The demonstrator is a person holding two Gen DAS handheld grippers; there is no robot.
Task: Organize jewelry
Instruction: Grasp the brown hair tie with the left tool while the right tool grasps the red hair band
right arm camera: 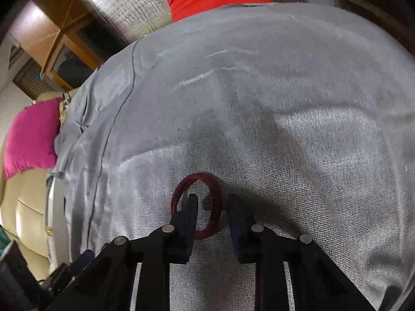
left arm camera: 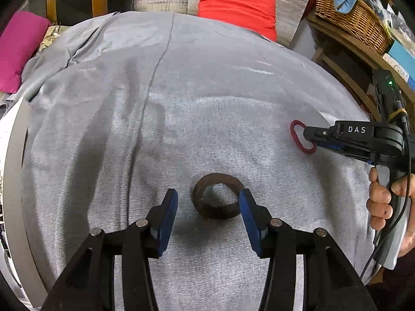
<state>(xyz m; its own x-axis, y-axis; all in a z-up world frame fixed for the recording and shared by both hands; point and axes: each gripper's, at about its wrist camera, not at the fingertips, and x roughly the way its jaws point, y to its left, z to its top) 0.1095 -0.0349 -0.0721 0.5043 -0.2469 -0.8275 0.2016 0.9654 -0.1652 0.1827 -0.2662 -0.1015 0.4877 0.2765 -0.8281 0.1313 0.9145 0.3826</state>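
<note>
A dark brown bangle (left arm camera: 217, 196) lies flat on the grey cloth (left arm camera: 181, 103). My left gripper (left arm camera: 208, 202) is open, its blue pads on either side of the bangle, the right pad touching its rim. A red bangle (left arm camera: 301, 136) lies at the right, with my right gripper (left arm camera: 310, 134) over it. In the right wrist view the red bangle (right arm camera: 198, 204) stands tilted between the fingers of the right gripper (right arm camera: 212, 207). The left finger (right arm camera: 190, 207) sits inside the ring and the right finger outside it. The jaws are partly open, a gap still showing.
A red cushion (left arm camera: 236, 6) and a foil-covered panel stand behind the table. A pink cushion (left arm camera: 18, 49) lies at the left. A wicker basket (left arm camera: 355, 15) sits on a wooden shelf at the right. The cloth's edge falls off at left and right.
</note>
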